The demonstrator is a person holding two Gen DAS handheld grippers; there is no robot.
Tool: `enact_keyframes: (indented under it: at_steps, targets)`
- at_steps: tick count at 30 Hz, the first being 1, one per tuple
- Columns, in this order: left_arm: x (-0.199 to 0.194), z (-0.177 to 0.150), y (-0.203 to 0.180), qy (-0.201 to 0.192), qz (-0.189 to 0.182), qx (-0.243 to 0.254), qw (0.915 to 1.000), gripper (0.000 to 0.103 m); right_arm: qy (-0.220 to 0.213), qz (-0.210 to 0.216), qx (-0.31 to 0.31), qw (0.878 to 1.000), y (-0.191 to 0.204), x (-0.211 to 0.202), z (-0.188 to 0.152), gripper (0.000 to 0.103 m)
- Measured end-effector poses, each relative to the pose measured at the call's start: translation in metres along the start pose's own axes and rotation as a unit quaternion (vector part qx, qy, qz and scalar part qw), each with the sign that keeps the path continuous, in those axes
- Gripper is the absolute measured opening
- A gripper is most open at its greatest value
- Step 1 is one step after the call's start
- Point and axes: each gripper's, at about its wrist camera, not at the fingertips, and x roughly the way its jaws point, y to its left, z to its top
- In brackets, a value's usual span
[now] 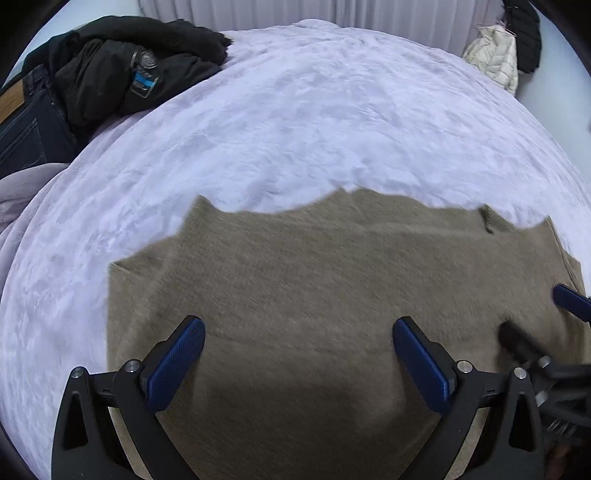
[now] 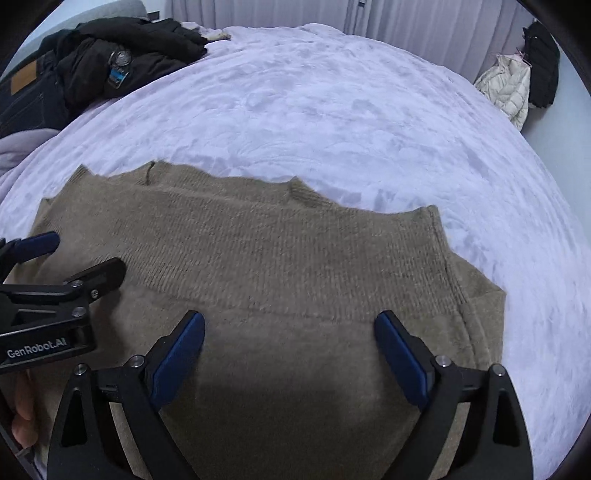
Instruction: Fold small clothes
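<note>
Left wrist view is showing my left gripper [image 1: 298, 332] hanging over a taupe knitted sweater [image 1: 303, 280], its two blue ribbed pads standing wide apart with nothing between them but the fuzzy knit below. My right gripper [image 1: 532, 317] is poking in at that picture's right edge, blurred, one blue pad and one black finger over the same cloth.

Right wrist view is giving me the right gripper [image 2: 290, 328] straight on: its jaws are gaping wide, holding nothing, above the sweater [image 2: 280, 258]. I am seeing the sweater lying flat and folded on a pale lilac plush blanket [image 2: 332, 110], the far layer ribbed in fine rows, the near layer softer and hairier, a thick hemmed edge running down its right side. The left gripper [image 2: 85, 254] is reaching in from the left, black-bodied with white lettering, fingers parted, and a bit of my hand [image 2: 22, 413] is showing beneath it.

Far back on the blanket a crumpled black jacket [image 2: 122, 62] is lying against dark denim jeans [image 2: 26, 96], and a cream quilted coat [image 2: 509, 88] is hanging at the right by pleated curtains [image 2: 406, 18]
</note>
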Motion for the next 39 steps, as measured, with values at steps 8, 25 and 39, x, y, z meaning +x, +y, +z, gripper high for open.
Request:
enact_keyframes:
  at_steps: [8,25,39]
  targets:
    - [-0.039,-0.037,0.040,-0.020,-0.007,-0.022,0.9995,0.103,-0.016,-0.019,0.075,0.997,-0.055,-0.025,-0.022,0.101]
    - [-0.078,-0.122,0.070,-0.037,0.051,0.011,0.9979,0.103,-0.031,-0.051,-0.027,0.998,-0.043,-0.069,-0.116,0.101]
    - [-0.028,-0.078,0.100,0.060,-0.221,-0.043,0.9725,0.103,-0.089,-0.030,-0.083,0.992,0.011,-0.117,-0.110,0.101]
